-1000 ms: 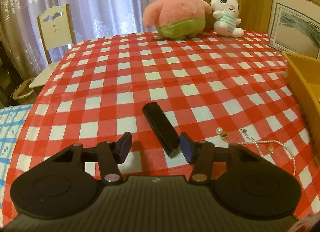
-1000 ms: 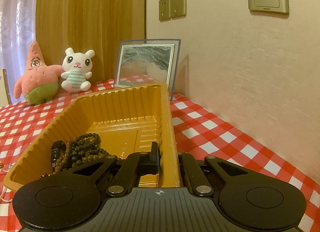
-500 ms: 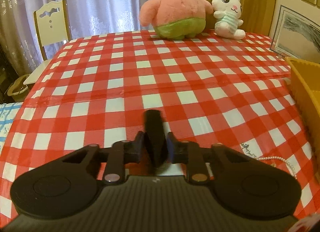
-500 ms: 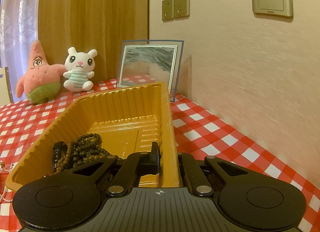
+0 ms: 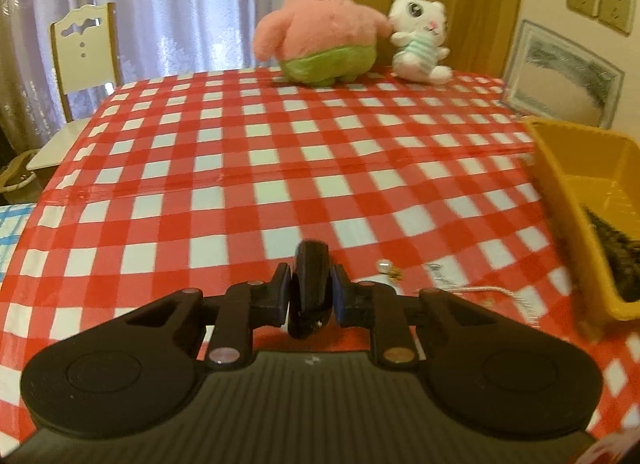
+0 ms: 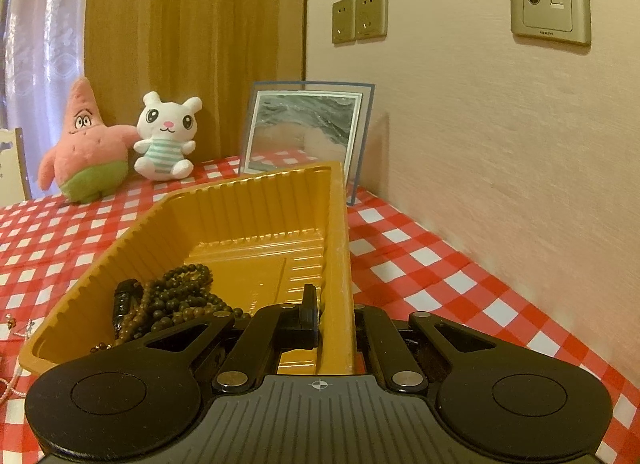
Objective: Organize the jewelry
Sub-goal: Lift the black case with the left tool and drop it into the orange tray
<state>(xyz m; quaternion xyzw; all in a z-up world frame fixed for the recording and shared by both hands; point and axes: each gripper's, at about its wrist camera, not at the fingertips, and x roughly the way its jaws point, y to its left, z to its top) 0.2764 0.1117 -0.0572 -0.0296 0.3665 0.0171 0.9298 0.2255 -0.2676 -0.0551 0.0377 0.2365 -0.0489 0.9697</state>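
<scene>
My left gripper (image 5: pixel 308 284) is shut on a black oblong case (image 5: pixel 311 264), which stands up between the blue pads a little above the red checked tablecloth. To its right on the cloth lie a small pearl earring (image 5: pixel 385 265) and a pearl necklace (image 5: pixel 494 290). The yellow plastic tray (image 5: pixel 560 168) is at the far right. My right gripper (image 6: pixel 335 314) is shut on the right wall of that yellow tray (image 6: pixel 240 188). Brown bead strings (image 6: pixel 182 296) and a black piece (image 6: pixel 124 300) lie in the tray's near left corner.
A pink star plush (image 5: pixel 320 24) and a white bunny plush (image 5: pixel 418 40) sit at the table's far edge. A framed picture (image 6: pixel 304 128) leans on the wall behind the tray. A white chair (image 5: pixel 84 52) stands beyond the left corner. The wall runs close along the right.
The left gripper closed on the black case, which lay flat on the cloth, and lifted it; its view swung right toward the tray. The right gripper kept still on the tray wall.
</scene>
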